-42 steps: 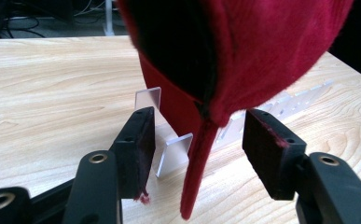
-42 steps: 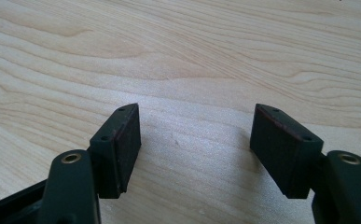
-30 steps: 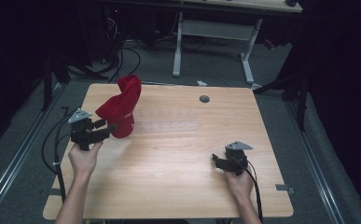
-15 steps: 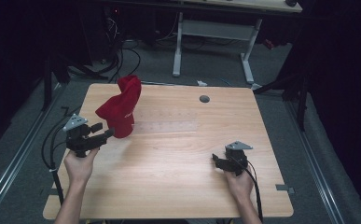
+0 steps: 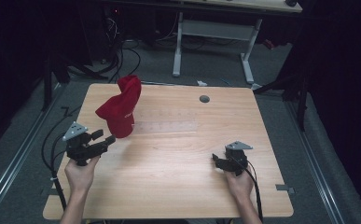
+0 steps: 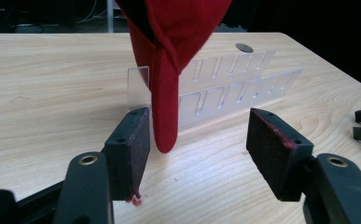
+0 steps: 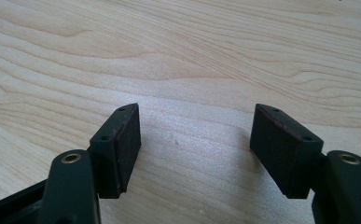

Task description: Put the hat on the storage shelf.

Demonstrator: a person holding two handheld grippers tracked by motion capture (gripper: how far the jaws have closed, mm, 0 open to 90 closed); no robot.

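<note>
Left gripper (image 6: 199, 156) released, jaws spread; red cap (image 6: 171, 56) draped on clear slotted rack (image 6: 225, 91) just ahead, strap tip beside its left jaw. Right gripper (image 7: 194, 149) released, idle. Advise withdrawing straight, avoiding snagging.

Red cap (image 5: 121, 108) at the table's far left, standing tall and crumpled, draped over the left end of a clear plastic rack (image 5: 166, 121). Crown peaks upward, leaning toward the far edge; faint lettering on its side, unreadable. In the left gripper view a narrow red flap of the cap (image 6: 165, 93) hangs straight down in front of the rack (image 6: 225, 86), its tip just above the wood. Rack is transparent, two stepped rows of slotted compartments, running rightward across the table centre, empty where visible.
</note>
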